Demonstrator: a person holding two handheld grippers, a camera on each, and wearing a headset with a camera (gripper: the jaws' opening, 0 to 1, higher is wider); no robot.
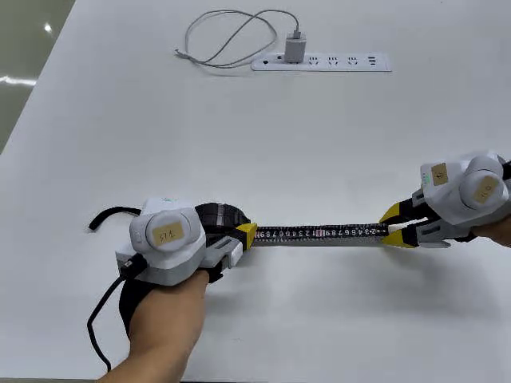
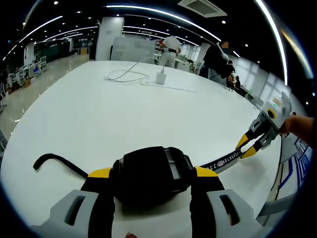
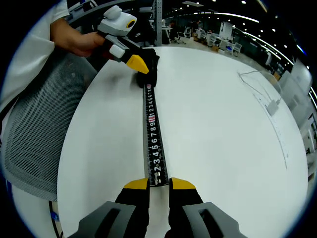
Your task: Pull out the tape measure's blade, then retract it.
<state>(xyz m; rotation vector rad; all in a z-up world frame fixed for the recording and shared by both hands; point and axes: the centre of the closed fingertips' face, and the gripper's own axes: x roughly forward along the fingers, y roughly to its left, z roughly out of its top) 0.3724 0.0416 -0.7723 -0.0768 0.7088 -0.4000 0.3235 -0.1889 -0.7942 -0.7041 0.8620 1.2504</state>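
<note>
On the white tabletop (image 1: pixel 319 144), toward its near edge: black tape measure (image 1: pixel 222 217) clamped between the yellow-tipped fingers of the left gripper (image 1: pixel 243 231), closed tight on the case. Blade (image 1: pixel 319 233) drawn out flat across to the right gripper (image 1: pixel 397 227), fingers pinched shut on its end. Printed numbers sharpest in the right gripper view; black strap (image 2: pixel 54 159) beside the case plainest in the left gripper view. Far back in the head view, power strip (image 1: pixel 335 61), white charger (image 1: pixel 295 46), looped cable (image 1: pixel 223 40).

Left gripper (image 2: pixel 152 173): jaws closed around case (image 1: pixel 219 215), pointing right.
Left hand (image 1: pixel 164 315): grips it from behind, forearm toward the body.
Right gripper (image 3: pixel 158 185): jaws pinching blade (image 3: pixel 151 134) tip, facing left gripper.
</note>
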